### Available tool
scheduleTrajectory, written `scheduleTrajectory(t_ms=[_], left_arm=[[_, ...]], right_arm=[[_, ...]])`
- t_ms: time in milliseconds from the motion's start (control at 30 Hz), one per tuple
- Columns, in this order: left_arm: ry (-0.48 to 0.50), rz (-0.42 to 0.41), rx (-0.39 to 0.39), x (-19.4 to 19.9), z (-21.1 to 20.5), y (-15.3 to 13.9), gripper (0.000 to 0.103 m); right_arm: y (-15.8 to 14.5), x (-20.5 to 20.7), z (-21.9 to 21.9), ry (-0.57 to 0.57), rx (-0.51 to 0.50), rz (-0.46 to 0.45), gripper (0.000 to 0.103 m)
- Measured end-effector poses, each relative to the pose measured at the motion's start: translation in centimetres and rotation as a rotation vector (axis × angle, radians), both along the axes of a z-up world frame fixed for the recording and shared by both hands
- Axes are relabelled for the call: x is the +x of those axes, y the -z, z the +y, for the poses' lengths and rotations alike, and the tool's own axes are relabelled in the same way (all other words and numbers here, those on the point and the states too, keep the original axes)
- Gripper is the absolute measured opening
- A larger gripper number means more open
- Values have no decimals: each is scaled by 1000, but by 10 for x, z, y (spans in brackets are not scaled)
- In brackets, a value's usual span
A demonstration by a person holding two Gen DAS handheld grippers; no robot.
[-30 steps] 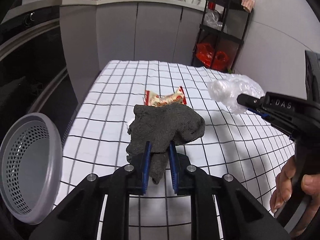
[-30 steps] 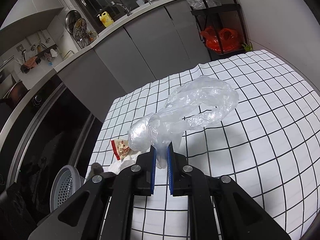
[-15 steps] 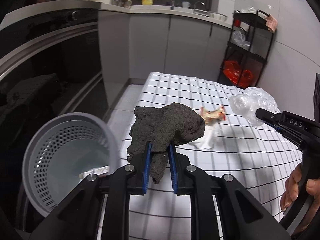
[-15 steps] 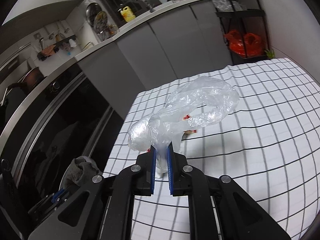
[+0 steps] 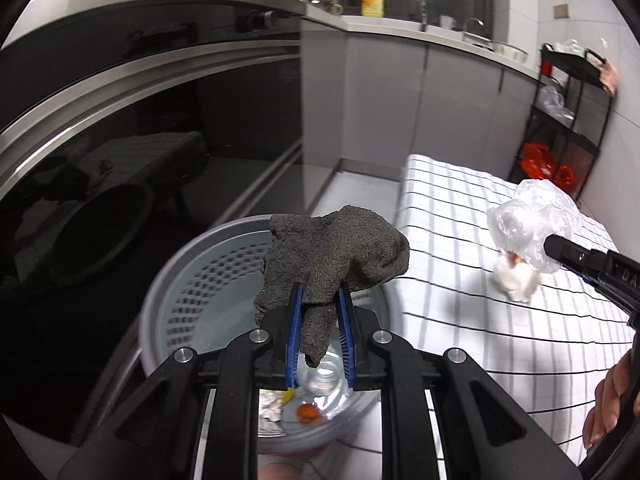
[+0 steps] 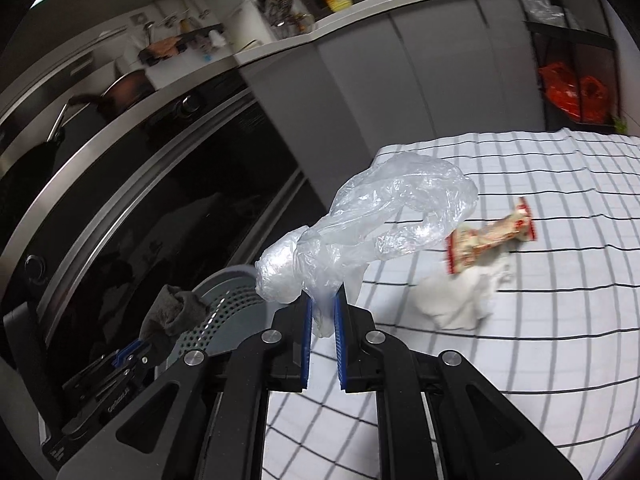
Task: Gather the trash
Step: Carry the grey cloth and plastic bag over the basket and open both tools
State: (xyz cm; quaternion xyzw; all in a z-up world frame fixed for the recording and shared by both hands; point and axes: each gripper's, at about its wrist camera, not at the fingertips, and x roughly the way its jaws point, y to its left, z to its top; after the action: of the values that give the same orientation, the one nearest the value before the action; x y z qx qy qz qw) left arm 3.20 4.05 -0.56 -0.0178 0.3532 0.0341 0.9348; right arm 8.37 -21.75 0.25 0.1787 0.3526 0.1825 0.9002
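While the left gripper hangs directly over the grey perforated trash basket, its blue-padded jaws are closed on a dark grey rag, which bunches up above the fingertips and trails a short tail down between them. Through the gap below, the basket's bottom shows some litter: a clear bottle mouth, an orange scrap and bits of white paper (too blurred to name more exactly). The basket stands on the floor just beside the edge of the table, which is covered by a white cloth with a black grid.

The right gripper is held above the near left part of that cloth, its jaws nearly together and pinching the neck of a crumpled clear plastic bag; the bag balloons up and to the right of the fingertips, clear of the table. From the left camera the same bag appears at the tip of the right gripper, above the cloth.

On the cloth, beyond the right gripper, lie a crumpled white tissue and, touching its far edge, a red-and-cream snack wrapper. A hand grips the right tool's handle at the lower right of the left view. Dark oven fronts and grey cabinets line the background, with a yellow bottle on the counter.
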Motion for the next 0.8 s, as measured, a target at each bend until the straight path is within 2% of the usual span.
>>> scheduleTrajectory(t_ms=[267,533,800], left_arm=[[-63,41,9,-2,36,16,17],[-88,72,5,3,52,29,17],[-108,117,-4,10,57,44,17]], right_arm=[[9,5,62,-123,-36,21,10],[26,12,113,-221,-83,69,10],[41,15,140,-287,-143,108,10]])
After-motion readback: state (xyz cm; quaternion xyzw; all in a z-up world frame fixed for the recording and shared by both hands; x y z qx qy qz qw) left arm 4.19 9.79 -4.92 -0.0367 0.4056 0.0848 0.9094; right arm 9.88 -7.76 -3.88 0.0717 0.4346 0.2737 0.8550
